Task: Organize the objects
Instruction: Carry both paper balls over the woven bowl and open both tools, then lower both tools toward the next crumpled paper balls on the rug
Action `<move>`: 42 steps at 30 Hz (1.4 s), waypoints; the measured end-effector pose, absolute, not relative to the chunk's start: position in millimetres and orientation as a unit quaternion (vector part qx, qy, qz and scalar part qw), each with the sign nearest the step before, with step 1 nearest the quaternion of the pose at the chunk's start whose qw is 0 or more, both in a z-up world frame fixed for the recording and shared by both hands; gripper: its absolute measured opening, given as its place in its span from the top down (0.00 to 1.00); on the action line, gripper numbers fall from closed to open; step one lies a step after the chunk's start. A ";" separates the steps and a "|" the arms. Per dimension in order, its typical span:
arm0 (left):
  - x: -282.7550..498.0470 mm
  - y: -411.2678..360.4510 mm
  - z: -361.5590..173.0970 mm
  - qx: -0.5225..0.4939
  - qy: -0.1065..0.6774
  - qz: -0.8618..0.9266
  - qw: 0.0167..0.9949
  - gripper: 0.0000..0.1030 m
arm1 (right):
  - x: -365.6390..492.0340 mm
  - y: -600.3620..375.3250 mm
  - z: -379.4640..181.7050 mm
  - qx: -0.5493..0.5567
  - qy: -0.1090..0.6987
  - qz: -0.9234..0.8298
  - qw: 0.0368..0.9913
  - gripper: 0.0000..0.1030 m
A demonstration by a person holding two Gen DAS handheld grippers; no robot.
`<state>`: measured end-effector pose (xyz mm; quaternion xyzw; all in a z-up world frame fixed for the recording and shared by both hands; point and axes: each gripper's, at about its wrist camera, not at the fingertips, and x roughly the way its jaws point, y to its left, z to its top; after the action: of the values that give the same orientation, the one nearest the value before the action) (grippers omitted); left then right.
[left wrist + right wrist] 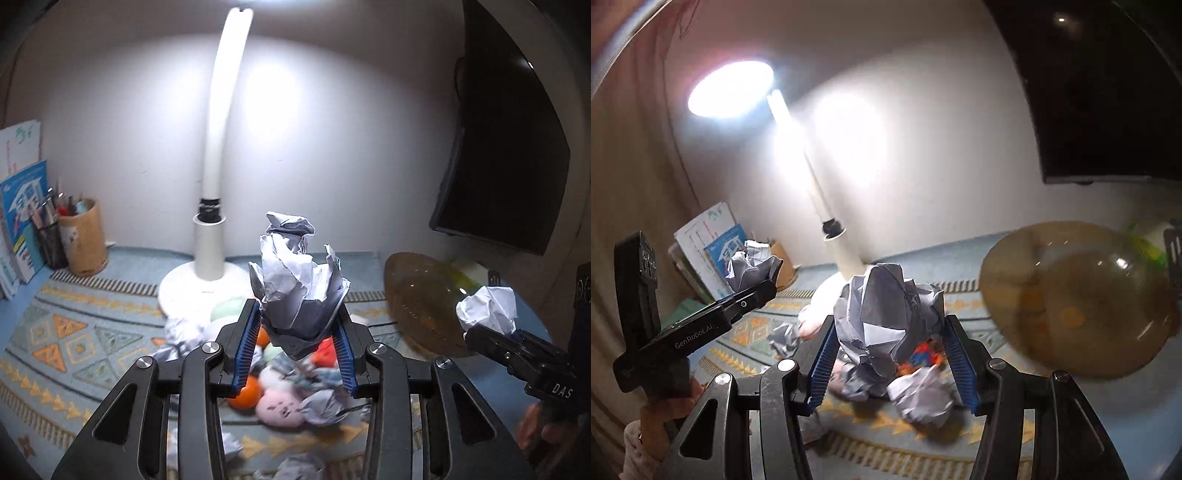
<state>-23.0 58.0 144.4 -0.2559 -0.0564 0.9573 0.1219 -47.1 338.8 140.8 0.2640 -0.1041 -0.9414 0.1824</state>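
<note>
My left gripper is shut on a tall crumpled paper ball, lifted above the patterned mat. Beneath it lies a pile of orange balls, a pink soft toy with a face and more crumpled paper. My right gripper is shut on another crumpled paper ball, also raised over the pile. In the left wrist view the right gripper shows at the right edge with its paper. The right wrist view shows the left gripper and its paper at the left.
A brown translucent bowl sits at the right. A white lamp stands behind the pile. Pen holders and books line the back left. A dark monitor hangs at the right.
</note>
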 end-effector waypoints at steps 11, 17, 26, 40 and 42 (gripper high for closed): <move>-110.5 243.7 115.4 -0.331 0.035 0.902 0.275 0.66 | -101.1 468.0 147.4 0.298 -0.117 -0.945 0.061 0.46; -133.1 280.8 82.3 -0.400 0.066 0.861 0.308 0.09 | -130.0 490.4 123.6 0.366 -0.139 -0.920 0.020 0.00; -99.5 255.7 97.5 -0.366 0.053 0.877 0.308 0.00 | -112.4 500.6 138.0 0.326 -0.254 -0.909 0.050 0.00; -39.1 70.1 134.3 -0.368 0.061 0.919 0.125 0.00 | -28.7 362.3 190.1 0.297 -0.213 -0.917 0.158 0.00; -26.4 38.2 125.7 -0.383 0.051 0.915 0.116 0.00 | -23.5 328.6 176.1 0.314 -0.181 -0.915 0.176 0.00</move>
<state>-26.4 38.2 125.7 -0.3834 0.0506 0.9149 0.1158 -23.5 328.6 176.1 0.3145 -0.1813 -0.9149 0.1765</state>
